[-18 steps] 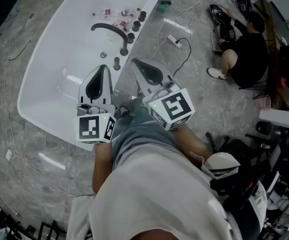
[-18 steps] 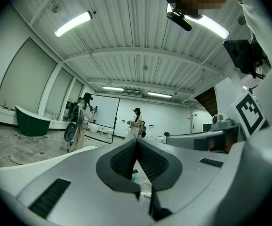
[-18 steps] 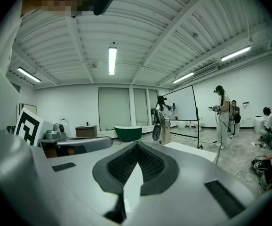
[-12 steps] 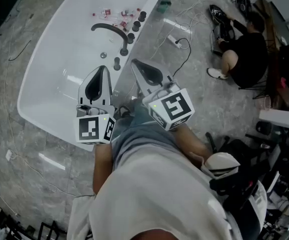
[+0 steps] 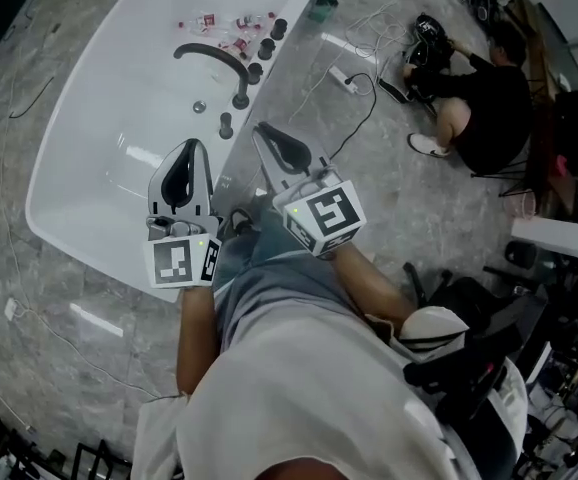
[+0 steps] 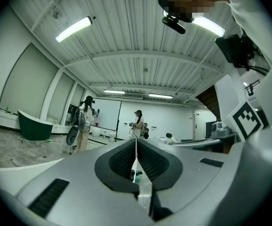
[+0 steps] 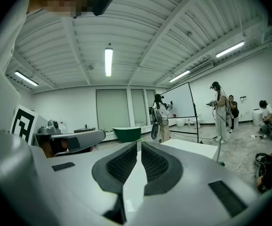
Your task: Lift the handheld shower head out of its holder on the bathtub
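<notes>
The white bathtub [image 5: 89, 183] fills the upper left of the head view. On its right rim stand a black curved spout [image 5: 209, 56] and, nearer me, a short black fitting [image 5: 226, 125] that looks like the shower head in its holder. My left gripper [image 5: 192, 146] is over the tub's near end, short of that fitting, jaws shut and empty. My right gripper [image 5: 260, 130] is beside it, just outside the rim, also shut and empty. In each gripper view, left [image 6: 135, 142] and right [image 7: 139, 145], the dark pads meet with nothing between them.
Black knobs [image 5: 266, 46] and small bottles [image 5: 224, 23] sit on the far rim. A power strip with cables [image 5: 347, 78] lies on the stone floor, and a person in black [image 5: 484, 88] sits beyond it. Several people stand far off; a green tub [image 7: 126, 134] is there too.
The head view has shifted slightly, so tub and grippers sit a little further left. Both grippers stay shut, side by side. The seated person has reached out to the left.
</notes>
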`<state>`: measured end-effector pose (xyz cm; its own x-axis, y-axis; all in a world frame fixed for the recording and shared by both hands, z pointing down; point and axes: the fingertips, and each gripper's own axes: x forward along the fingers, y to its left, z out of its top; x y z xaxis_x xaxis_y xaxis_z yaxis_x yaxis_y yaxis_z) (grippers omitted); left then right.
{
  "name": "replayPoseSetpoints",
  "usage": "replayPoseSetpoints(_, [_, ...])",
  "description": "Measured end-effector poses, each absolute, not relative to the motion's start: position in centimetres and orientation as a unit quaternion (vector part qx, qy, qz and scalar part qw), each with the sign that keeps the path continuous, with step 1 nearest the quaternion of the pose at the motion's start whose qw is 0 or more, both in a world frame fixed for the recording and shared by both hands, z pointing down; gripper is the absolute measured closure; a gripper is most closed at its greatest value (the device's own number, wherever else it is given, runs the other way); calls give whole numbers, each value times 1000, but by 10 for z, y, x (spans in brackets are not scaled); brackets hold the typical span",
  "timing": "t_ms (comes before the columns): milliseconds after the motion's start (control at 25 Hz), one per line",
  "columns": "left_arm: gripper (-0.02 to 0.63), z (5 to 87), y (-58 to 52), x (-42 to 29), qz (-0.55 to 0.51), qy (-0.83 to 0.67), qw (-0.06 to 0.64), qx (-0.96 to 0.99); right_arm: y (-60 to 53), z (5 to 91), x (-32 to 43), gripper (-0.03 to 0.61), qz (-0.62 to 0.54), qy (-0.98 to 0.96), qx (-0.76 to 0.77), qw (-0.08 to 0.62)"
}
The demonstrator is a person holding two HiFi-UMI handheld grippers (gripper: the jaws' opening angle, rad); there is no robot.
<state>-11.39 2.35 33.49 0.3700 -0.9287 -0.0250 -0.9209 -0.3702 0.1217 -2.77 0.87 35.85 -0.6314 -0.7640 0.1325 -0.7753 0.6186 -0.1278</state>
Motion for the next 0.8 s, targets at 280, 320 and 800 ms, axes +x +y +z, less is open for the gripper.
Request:
replayPoseSetpoints(280, [594,450,-15,-129,-6,-586,46,809,-41,508,-40,556,82,-884,456,65])
replayPoseSetpoints(320, [594,470,-19,-135,-3,-594,51,803,-50,539,-46,507,87,-884,452,79])
replayPoseSetpoints(800, [594,710,-115,-141,22,-657,68,751,-184,897,-76,387,99,-880,417,203])
